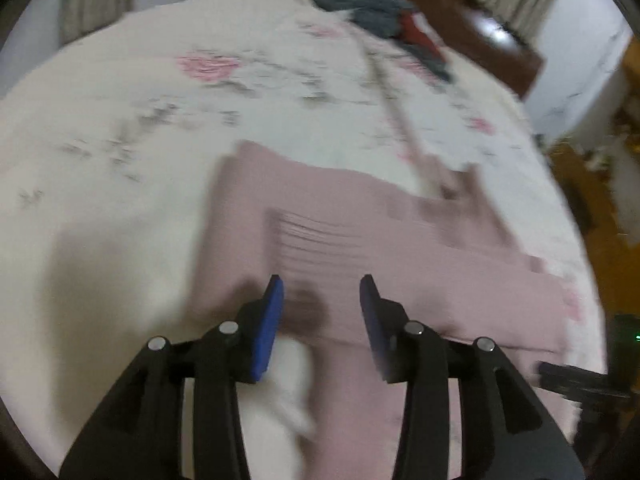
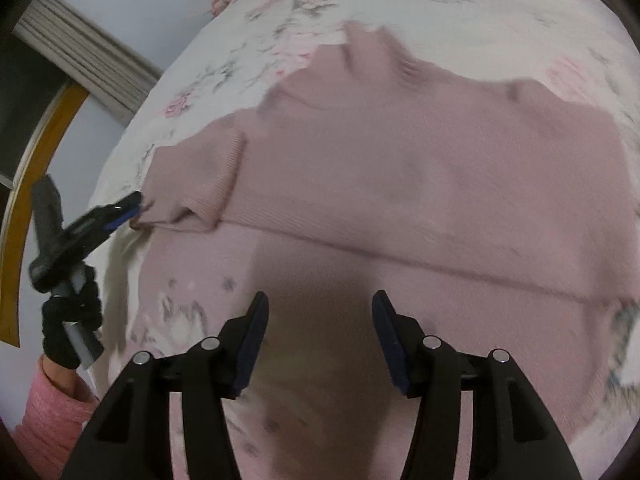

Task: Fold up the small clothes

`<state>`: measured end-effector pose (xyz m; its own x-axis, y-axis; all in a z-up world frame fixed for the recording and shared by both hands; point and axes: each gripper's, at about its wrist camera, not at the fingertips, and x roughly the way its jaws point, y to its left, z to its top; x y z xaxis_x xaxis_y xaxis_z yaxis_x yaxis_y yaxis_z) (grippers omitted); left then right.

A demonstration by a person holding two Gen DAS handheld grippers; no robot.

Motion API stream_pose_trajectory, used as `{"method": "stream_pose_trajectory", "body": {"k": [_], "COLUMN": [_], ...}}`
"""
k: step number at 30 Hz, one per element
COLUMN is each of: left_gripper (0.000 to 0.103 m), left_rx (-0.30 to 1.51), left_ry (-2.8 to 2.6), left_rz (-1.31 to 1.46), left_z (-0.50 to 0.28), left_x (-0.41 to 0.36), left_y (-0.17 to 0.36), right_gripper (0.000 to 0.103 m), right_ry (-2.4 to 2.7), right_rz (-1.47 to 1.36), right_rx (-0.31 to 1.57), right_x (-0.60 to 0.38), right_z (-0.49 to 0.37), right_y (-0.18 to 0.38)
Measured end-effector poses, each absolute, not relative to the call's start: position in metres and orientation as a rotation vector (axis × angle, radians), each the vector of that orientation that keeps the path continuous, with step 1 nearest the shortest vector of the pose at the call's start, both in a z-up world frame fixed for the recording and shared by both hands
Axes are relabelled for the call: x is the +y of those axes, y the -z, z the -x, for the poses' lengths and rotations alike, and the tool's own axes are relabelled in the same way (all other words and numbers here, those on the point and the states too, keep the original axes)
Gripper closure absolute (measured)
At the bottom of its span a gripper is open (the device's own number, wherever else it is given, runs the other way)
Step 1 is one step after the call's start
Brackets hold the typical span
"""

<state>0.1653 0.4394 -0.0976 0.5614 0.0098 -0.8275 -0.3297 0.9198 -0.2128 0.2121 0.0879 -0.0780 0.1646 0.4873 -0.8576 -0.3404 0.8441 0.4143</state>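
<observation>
Pink sweater [image 2: 400, 168] spread flat on the floral bedspread [image 1: 160, 120], right under and ahead of both claws. Left gripper [image 1: 322, 300] and right gripper [image 2: 320, 320] both spread wide, gripping nothing. Probably best to pinch the sleeve cuff [image 2: 192, 200] cleanly at its edge, then carry it straight across the body, no bunching.

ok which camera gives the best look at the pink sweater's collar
The right wrist view. There the pink sweater lies spread across the frame, its collar raised at the far edge against the floral bedspread. The left wrist view shows only a blurred stretch of the sweater; no collar can be made out.
</observation>
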Motion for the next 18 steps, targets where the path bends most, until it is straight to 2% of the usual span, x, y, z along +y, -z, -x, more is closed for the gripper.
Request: {"method": "stream_pose_trajectory", "body": {"k": [2, 7, 10, 12, 16, 17, 18], "left_gripper": [0.064, 0.064, 0.065, 0.063, 0.063, 0.063, 0.062], "left_rx": [1.034, 1.023, 0.961, 0.912, 0.883, 0.887, 0.895], "left_ry": [-0.211, -0.181, -0.165, -0.184, -0.206, -0.203, -0.203], "left_rz": [0.333, 0.359, 0.471, 0.486, 0.476, 0.478, 0.480], "left_z": [-0.177, -0.181, -0.164, -0.153, -0.140, -0.139, -0.139], "left_x": [0.445, 0.452, 0.465, 0.469, 0.474, 0.475, 0.476], "left_y": [0.118, 0.124, 0.112, 0.103, 0.095, 0.095, 0.096], "right_gripper": [0.049, 0.049, 0.048, 0.045, 0.044, 0.047, 0.059], "right_ry": [-0.614, -0.676, -0.723, -0.737, -0.745, -0.760, -0.772], "right_rz": [-0.127, -0.138, -0.185, -0.234, -0.321, -0.346, -0.364], "right_rx": [1.287, 1.321, 1.351, 1.387, 1.472, 1.490, 1.503], "right_x": [0.110, 0.158, 0.186, 0.199, 0.222, 0.226, 0.229], "right_z": [-0.220, -0.234, -0.249, -0.260, -0.278, -0.280, -0.280], "right_y": [0.076, 0.074, 0.078, 0.086, 0.112, 0.118, 0.122]}}
